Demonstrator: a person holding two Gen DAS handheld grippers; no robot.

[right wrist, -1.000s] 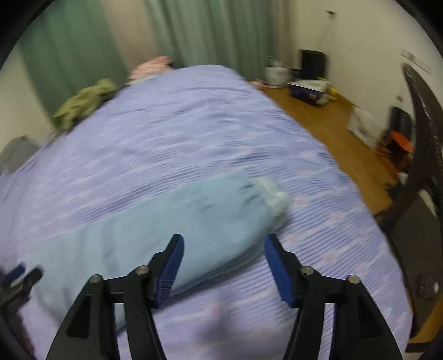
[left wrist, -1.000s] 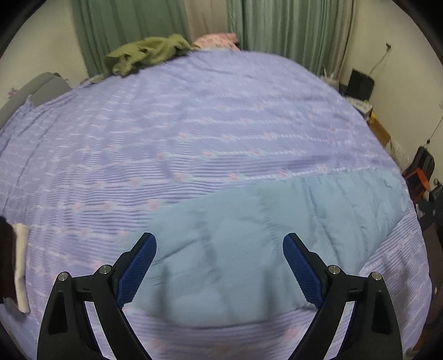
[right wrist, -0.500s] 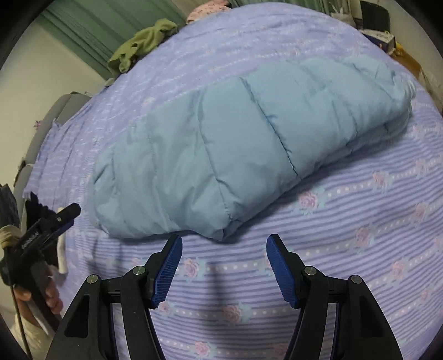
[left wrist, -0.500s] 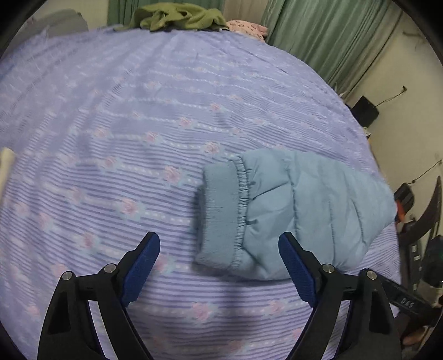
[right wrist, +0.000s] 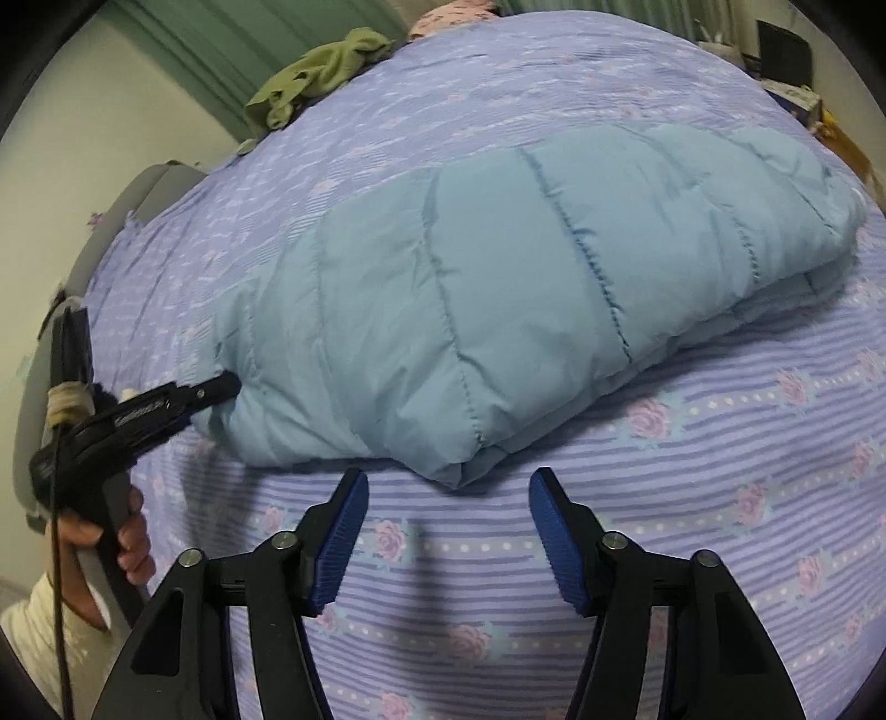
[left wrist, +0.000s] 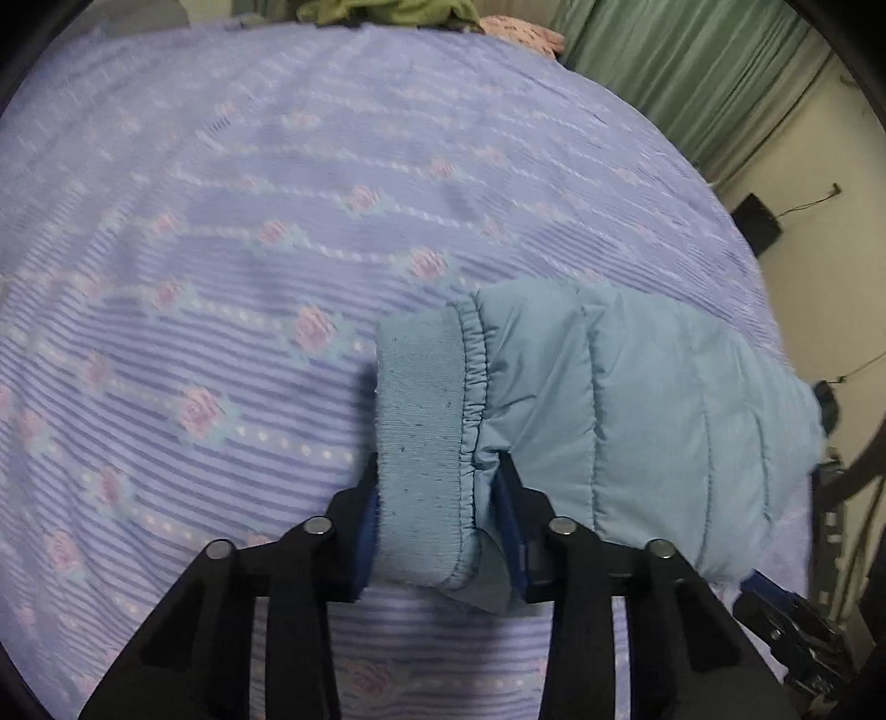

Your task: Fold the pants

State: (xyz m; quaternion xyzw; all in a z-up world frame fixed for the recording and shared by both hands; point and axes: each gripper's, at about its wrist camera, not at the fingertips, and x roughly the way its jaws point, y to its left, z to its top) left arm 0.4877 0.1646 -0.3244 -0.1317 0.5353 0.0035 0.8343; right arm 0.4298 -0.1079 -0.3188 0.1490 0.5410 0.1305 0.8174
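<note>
Light blue quilted pants (right wrist: 498,288) lie folded lengthwise across the purple floral bedspread (right wrist: 720,498). In the left wrist view the pants' ribbed cuff (left wrist: 421,443) sits between my left gripper's fingers. My left gripper (left wrist: 437,509) is shut on that cuff; it also shows in the right wrist view (right wrist: 216,390) at the pants' left end. My right gripper (right wrist: 448,531) is open and empty, just in front of the pants' near edge, a little above the bedspread.
A green garment (right wrist: 315,72) and a pink one (right wrist: 448,14) lie at the bed's far end by green curtains (left wrist: 692,72). A grey headboard or chair (right wrist: 138,194) stands at the left. Wooden floor and clutter (right wrist: 797,94) are to the right.
My left gripper moved in onto the pants' cuff and closed on it. My right gripper stayed open and came slightly closer to the pants' near edge.
</note>
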